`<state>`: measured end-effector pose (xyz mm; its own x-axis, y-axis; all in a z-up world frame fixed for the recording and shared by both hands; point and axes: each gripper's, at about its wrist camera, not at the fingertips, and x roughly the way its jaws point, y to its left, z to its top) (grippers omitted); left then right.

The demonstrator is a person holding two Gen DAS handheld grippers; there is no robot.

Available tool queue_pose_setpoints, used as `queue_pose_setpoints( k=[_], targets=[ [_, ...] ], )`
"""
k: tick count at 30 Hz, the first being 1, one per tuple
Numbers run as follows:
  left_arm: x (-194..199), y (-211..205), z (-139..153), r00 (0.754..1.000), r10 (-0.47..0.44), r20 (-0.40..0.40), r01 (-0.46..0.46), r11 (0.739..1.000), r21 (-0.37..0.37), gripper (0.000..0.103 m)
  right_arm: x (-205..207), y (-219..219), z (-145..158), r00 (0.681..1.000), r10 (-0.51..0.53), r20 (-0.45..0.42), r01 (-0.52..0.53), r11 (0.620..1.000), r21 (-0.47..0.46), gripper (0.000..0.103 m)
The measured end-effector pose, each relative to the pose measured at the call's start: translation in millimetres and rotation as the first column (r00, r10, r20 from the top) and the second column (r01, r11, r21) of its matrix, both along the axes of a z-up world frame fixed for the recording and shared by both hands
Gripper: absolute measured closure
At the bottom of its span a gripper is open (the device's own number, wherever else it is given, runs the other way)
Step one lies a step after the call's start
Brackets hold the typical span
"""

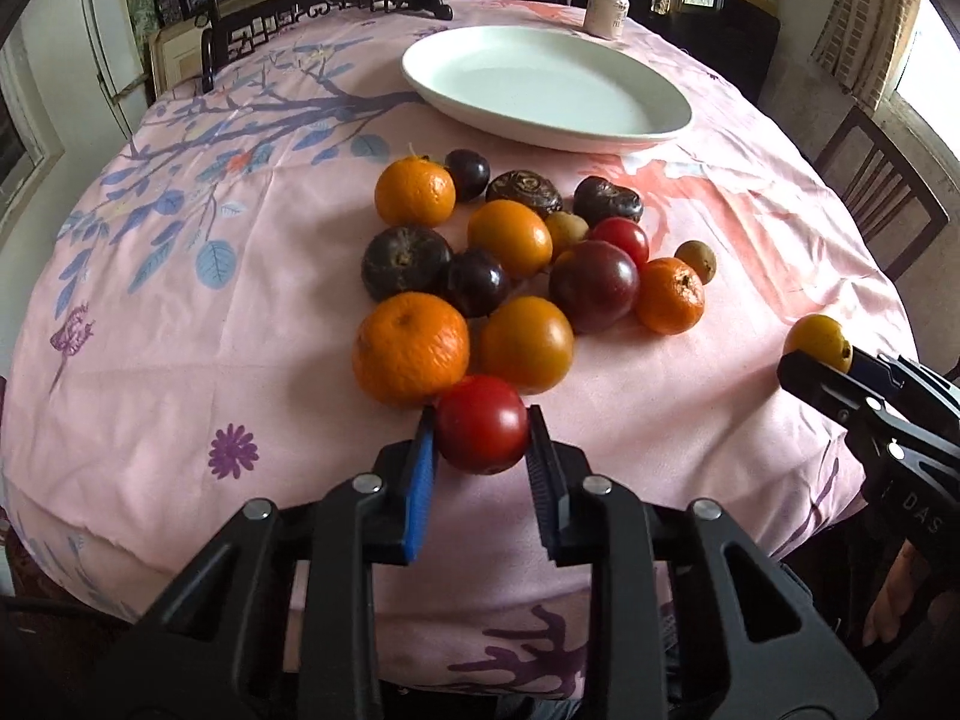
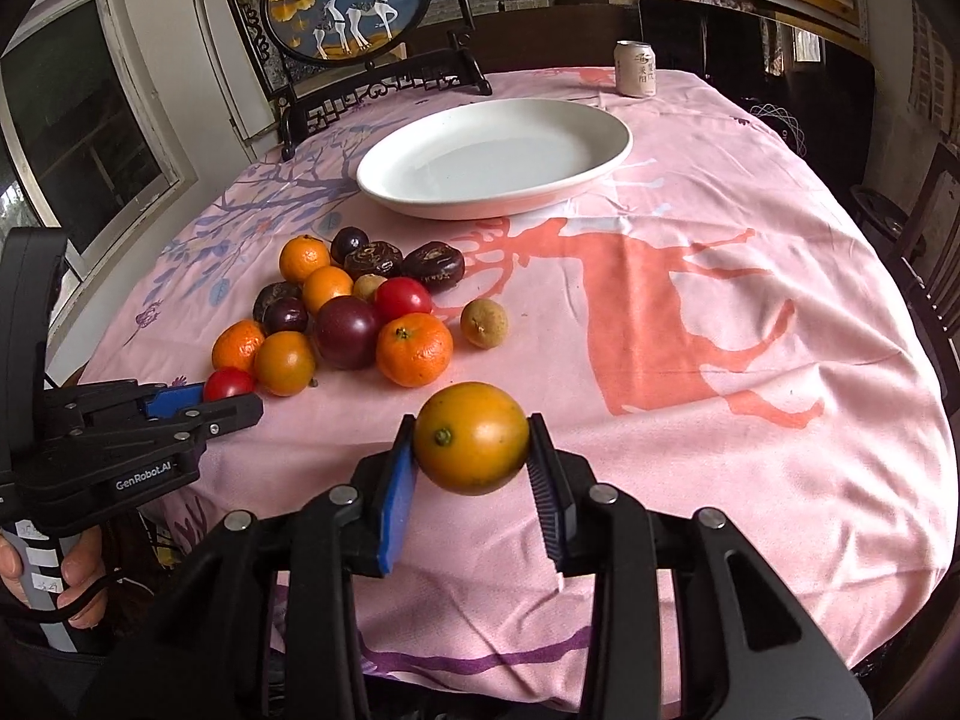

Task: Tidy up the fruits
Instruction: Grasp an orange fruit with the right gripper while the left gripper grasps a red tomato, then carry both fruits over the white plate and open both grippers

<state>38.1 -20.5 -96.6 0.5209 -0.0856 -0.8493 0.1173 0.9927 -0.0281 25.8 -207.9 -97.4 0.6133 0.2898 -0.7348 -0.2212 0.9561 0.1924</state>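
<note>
A pile of fruit [image 1: 510, 264] lies on the pink tablecloth: mandarins, smooth oranges, dark plums, brown wrinkled fruits, a red tomato and small brown longans. My left gripper [image 1: 480, 435] is shut on a red tomato [image 1: 482, 423] at the pile's near edge; it also shows in the right wrist view [image 2: 228, 383]. My right gripper [image 2: 471, 441] is shut on a smooth yellow-orange fruit [image 2: 471, 437] and holds it to the right of the pile; it also shows in the left wrist view [image 1: 817, 341]. A white oval plate [image 1: 654, 114] stands empty beyond the pile.
A drink can [image 2: 635, 68] stands at the table's far edge. A framed deer picture on a dark stand [image 2: 354, 6] is at the far left. A lone longan [image 2: 483, 322] lies right of the pile. Dark wooden chairs [image 1: 882, 192] flank the table.
</note>
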Motion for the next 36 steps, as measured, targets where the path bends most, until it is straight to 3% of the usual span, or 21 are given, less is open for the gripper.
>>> queue_pose_setpoints(
  k=[11, 16, 21, 25, 32, 35, 36],
  targets=[
    [-2, 14, 30, 0.997, 0.0, 0.083, 0.004, 0.999, -0.044, 0.075, 9, 10, 4, 1.0, 0.013, 0.001, -0.013, 1.0, 0.004, 0.067],
    [22, 20, 43, 0.996, 0.014, 0.089, -0.01, 0.999, -0.048, 0.075, 24, 13, 9, 1.0, 0.029, -0.004, -0.029, 0.999, 0.014, 0.067],
    [88, 19, 77, 0.989, 0.036, 0.141, -0.037, 0.999, 0.004, 0.074, 73, 12, 48, 0.997, 0.03, 0.067, -0.028, 0.999, -0.03, 0.067],
    [169, 10, 88, 0.994, 0.042, 0.101, -0.041, 0.999, -0.017, 0.074, 137, 16, 66, 0.995, 0.058, 0.08, -0.054, 0.997, -0.047, 0.067],
    [281, -12, 42, 0.996, 0.06, -0.059, -0.061, 0.998, -0.019, 0.074, 247, 22, 17, 0.996, 0.034, -0.087, -0.045, 0.991, -0.123, 0.067],
    [301, -20, 31, 0.995, 0.061, -0.076, -0.062, 0.998, -0.009, 0.072, 269, 21, 7, 0.996, 0.018, -0.084, -0.031, 0.989, -0.147, 0.065],
    [306, -22, 30, 0.995, 0.059, -0.079, -0.06, 0.998, -0.012, 0.069, 274, 21, 7, 0.998, 0.014, -0.063, -0.024, 0.987, -0.158, 0.06]
  ],
)
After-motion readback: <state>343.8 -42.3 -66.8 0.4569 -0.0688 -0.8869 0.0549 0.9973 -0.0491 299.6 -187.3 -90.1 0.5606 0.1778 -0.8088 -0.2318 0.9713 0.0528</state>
